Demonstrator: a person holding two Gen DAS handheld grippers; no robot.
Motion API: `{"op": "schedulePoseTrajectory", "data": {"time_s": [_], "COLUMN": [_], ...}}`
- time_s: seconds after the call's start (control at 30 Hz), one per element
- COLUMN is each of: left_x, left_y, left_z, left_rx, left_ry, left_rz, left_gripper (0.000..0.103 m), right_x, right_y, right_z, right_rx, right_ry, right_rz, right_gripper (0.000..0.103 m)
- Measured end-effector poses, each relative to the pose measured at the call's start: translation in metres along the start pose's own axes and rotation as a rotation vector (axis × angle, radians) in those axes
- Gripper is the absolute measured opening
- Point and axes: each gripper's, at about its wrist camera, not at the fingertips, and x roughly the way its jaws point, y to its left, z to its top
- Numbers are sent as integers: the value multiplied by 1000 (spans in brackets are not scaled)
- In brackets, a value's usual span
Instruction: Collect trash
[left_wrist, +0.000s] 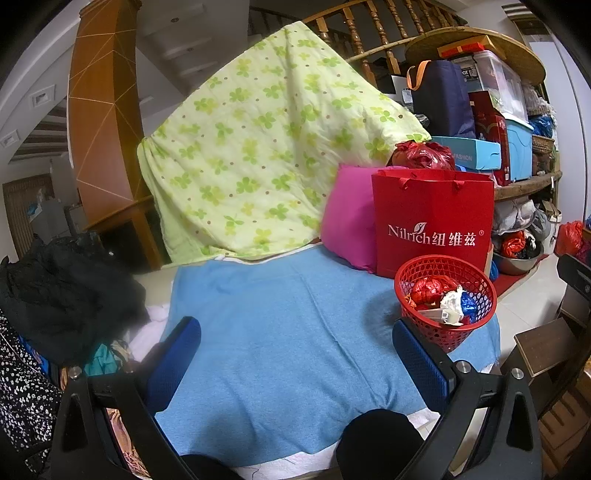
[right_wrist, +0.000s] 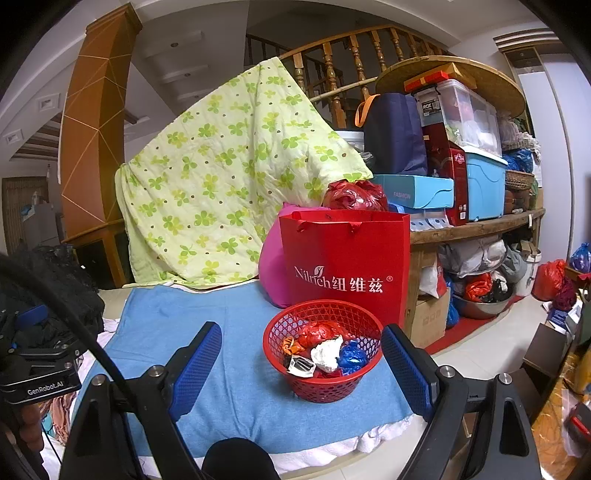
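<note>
A red mesh basket (right_wrist: 295, 325) stands on the blue cloth (right_wrist: 240, 398) and holds crumpled trash: a red wrapper, white paper (right_wrist: 327, 354), a blue wrapper (right_wrist: 352, 356) and a small packet. My right gripper (right_wrist: 301, 362) is open and empty, its blue pads either side of the basket, just in front of it. In the left wrist view the basket (left_wrist: 476, 284) stands at the right, beyond the right fingertip. My left gripper (left_wrist: 295, 354) is open and empty above the bare blue cloth (left_wrist: 288, 332).
A red paper bag (right_wrist: 347, 266) and a pink cushion (right_wrist: 269, 269) stand right behind the basket. A green clover quilt (right_wrist: 221, 184) hangs at the back. Dark clothes (left_wrist: 55, 288) pile at the left. Stacked boxes fill a shelf (right_wrist: 480, 225) at the right. The left gripper's body (right_wrist: 40, 380) shows at the left.
</note>
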Motion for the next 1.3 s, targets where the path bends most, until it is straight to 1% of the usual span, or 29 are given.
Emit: {"op": "schedulePoseTrajectory", "data": {"time_s": [0.77, 1.03, 1.3], "left_x": [3, 7, 7], "left_y": [-8, -12, -11], "left_z": [-3, -1, -2], "left_rx": [8, 17, 20], "left_ry": [2, 8, 8], "left_rz": [-13, -23, -24], "left_gripper": [103, 103, 103], "right_x": [1, 5, 4], "right_y": [4, -6, -5], "right_z": [2, 0, 1], "right_rx": [2, 16, 15], "right_ry": [-4, 5, 5], "right_rz": [-1, -7, -6], "right_gripper": [90, 90, 90]}}
